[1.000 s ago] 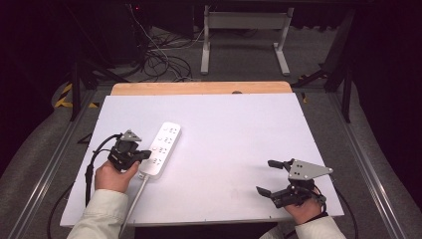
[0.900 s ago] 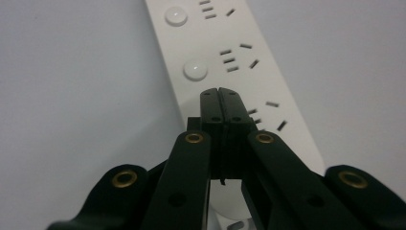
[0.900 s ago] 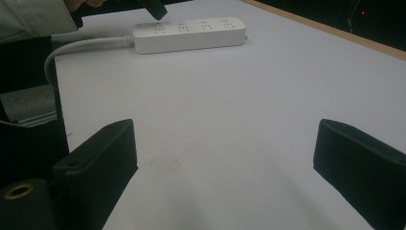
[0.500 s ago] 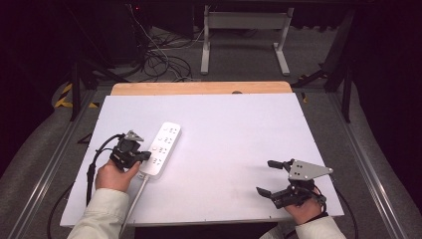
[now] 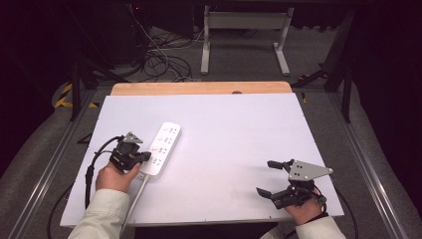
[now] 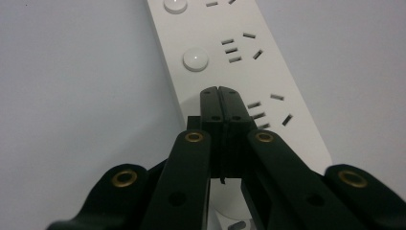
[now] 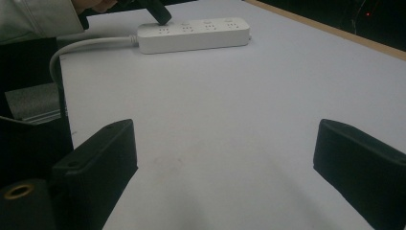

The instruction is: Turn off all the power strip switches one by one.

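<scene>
Revealing round switch buttons (image 6: 196, 59) beside sockets, left gripper view; high view lacks them. Left gripper (image 6: 221, 92) fingers clenched, tips on power strip (image 5: 160, 149), left side of surface (image 5: 239, 129). Right gripper (image 5: 269, 178) fingers spread wide, empty.

The power strip (image 6: 249, 62) is cut off at the top edge, its nearest button is hidden behind the left gripper (image 6: 221, 92).

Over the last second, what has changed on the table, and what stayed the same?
The left gripper moved slightly forward along the power strip, jaws shut, tips over a switch button. Nothing was grasped or released. The strip and the open right gripper stayed put.
</scene>
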Demonstrator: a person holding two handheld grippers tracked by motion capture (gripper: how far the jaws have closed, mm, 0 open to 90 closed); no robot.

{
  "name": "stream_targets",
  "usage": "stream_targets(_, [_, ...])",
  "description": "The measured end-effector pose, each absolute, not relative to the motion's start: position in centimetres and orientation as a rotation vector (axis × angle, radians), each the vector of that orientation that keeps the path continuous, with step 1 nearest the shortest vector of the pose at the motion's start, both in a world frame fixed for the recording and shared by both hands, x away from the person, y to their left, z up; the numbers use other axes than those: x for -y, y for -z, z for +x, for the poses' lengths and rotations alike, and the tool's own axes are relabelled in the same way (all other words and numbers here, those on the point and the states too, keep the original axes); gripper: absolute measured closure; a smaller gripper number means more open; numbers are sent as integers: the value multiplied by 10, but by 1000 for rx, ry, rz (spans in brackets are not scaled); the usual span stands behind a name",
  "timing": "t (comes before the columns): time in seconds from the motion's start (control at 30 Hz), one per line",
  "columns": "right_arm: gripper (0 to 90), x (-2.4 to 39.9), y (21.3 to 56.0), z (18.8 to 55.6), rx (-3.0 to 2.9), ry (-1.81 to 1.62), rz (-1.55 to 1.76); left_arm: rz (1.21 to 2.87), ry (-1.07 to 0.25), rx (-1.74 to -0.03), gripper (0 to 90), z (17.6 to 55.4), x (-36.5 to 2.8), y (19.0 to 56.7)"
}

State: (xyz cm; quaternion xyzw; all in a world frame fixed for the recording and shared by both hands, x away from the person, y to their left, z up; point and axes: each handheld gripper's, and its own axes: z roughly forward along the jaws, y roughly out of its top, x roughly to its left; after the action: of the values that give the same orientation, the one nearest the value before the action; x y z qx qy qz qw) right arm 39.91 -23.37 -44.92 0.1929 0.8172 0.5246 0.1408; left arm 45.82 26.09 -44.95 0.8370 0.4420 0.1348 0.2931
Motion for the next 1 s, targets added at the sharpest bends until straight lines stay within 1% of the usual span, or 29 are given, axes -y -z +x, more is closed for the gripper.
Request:
stream_targets(0.17, [81,233,449,399,-2361,-1514,555,2231,-365,-1180,900,458,-260,450])
stream_targets(0.27, [81,233,449,399,-2362,-1512,555,2222,-338,-1191,900,458,-261,449])
stream_targets(0.63, [81,233,450,399,-2365,-1508,555,2238,-370,-1190,900,457,-258,449])
stream_targets(0.7, [81,233,449,399,-2363,-1509,553,2215,-442,-1172,900,454,-259,444])
stream_targets(0.77, [81,235,450,399,-2359,-1516,560,2142,-422,-1159,900,454,-263,436])
stream_targets(0.8, [81,235,450,400,-2361,-1513,561,2132,-429,-1153,900,453,-264,431])
stream_targets(0.87, [81,234,451,402,-2366,-1516,566,2136,-435,-1133,900,454,-261,426])
stream_targets(1.0, [81,232,451,403,-2374,-1502,566,2139,-419,-1141,900,464,-257,429])
